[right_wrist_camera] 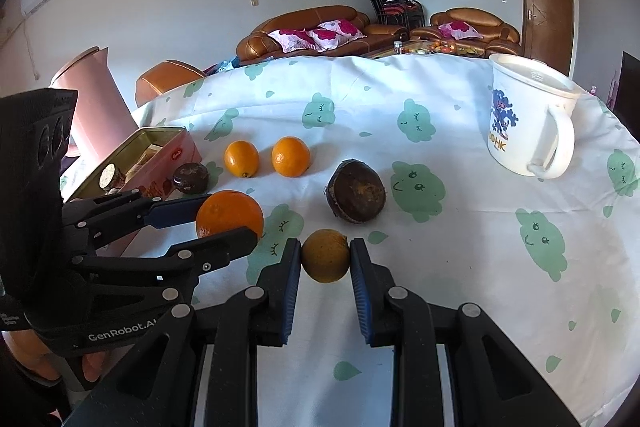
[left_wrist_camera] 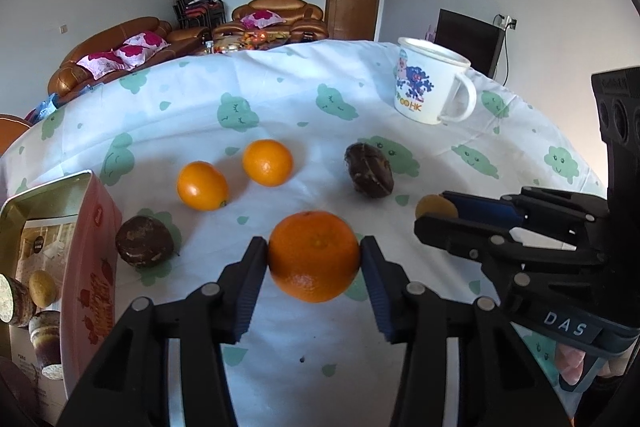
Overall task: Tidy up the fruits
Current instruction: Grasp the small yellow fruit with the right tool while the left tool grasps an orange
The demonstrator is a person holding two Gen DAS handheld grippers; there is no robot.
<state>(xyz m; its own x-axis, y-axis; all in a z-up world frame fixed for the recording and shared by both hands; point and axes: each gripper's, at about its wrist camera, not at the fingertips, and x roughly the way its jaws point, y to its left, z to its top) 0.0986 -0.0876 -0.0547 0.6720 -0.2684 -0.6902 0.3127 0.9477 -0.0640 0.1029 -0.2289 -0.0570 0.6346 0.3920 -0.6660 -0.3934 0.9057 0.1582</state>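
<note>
My left gripper (left_wrist_camera: 314, 257) is shut on a large orange (left_wrist_camera: 314, 255), which also shows in the right wrist view (right_wrist_camera: 230, 213). My right gripper (right_wrist_camera: 325, 257) is shut on a small brownish-yellow fruit (right_wrist_camera: 325, 255), seen from the left wrist as a tan fruit (left_wrist_camera: 434, 206) in the right gripper (left_wrist_camera: 436, 211). Two smaller oranges (left_wrist_camera: 202, 185) (left_wrist_camera: 267, 162) lie side by side farther back on the cloth. Two dark brown fruits lie on the cloth, one by the tin (left_wrist_camera: 145, 241) and one mid-table (left_wrist_camera: 370, 169).
An open pink tin (left_wrist_camera: 94, 251) at the left holds a yellowish fruit (left_wrist_camera: 42, 287) and several brown fruits. A white printed mug (left_wrist_camera: 430, 85) stands at the back right. The table has a white cloth with green clouds (left_wrist_camera: 320, 79). Sofas stand behind.
</note>
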